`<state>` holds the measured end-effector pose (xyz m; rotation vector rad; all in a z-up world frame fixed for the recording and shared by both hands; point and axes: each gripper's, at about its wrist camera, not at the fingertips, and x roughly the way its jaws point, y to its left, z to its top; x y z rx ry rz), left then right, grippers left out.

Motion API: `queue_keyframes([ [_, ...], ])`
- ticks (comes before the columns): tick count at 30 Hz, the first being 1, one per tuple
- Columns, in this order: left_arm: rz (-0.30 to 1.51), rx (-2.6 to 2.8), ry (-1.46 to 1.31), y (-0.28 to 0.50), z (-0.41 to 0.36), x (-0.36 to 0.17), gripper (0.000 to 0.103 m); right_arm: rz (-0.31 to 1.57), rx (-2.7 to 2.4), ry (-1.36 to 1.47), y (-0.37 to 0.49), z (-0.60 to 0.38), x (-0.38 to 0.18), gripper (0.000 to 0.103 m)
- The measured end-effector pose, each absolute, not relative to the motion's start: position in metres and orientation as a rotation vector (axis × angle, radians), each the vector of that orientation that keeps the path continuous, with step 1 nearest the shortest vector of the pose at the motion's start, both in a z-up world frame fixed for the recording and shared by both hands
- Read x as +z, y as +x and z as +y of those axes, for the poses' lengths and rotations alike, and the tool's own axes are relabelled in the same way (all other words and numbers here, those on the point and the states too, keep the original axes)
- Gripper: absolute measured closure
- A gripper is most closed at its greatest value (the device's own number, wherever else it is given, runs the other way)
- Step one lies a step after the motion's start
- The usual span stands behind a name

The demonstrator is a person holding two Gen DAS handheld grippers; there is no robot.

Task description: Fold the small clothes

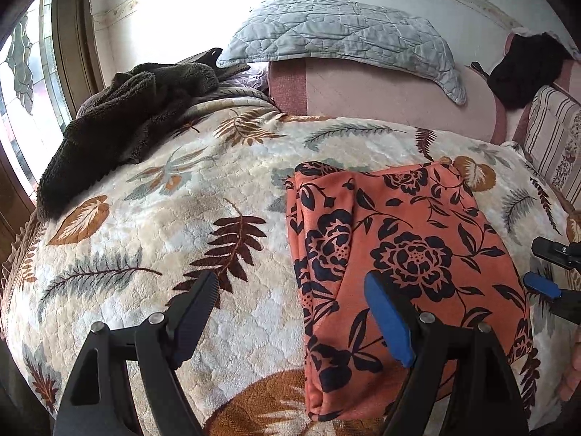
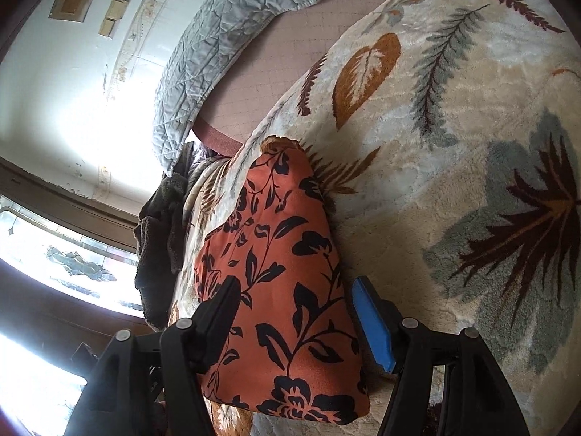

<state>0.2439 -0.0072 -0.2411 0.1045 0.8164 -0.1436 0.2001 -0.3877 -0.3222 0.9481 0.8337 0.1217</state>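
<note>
An orange garment with a black flower print (image 1: 399, 247) lies folded into a rectangle on a cream leaf-patterned blanket (image 1: 145, 254). My left gripper (image 1: 292, 283) hangs open above the garment's left edge, its blue pad over the cloth and its black finger over the blanket, holding nothing. At the garment's right edge is my right gripper (image 1: 532, 263), open. In the right wrist view the garment (image 2: 283, 272) lies under the right gripper (image 2: 296, 287), whose fingers straddle it without pinching it.
A dark fleece garment (image 1: 120, 123) is heaped at the blanket's far left by a window (image 1: 21, 83). A grey quilted pillow (image 1: 341, 36) leans on the pink headboard (image 1: 363, 87). A black item (image 1: 523, 69) and a striped cushion (image 1: 552, 138) sit far right.
</note>
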Motion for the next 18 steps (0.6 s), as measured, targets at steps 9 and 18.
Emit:
queue_keyframes([
  [9, 0.846, -0.163, 0.108, 0.248, -0.012, -0.247, 0.020, 0.842, 0.157, 0.938, 0.206, -0.380, -0.321, 0.035],
  [18, 0.881, -0.188, 0.083, 0.252, -0.008, -0.254, 0.020, 0.851, 0.170, 0.933, 0.210, -0.374, -0.323, 0.033],
])
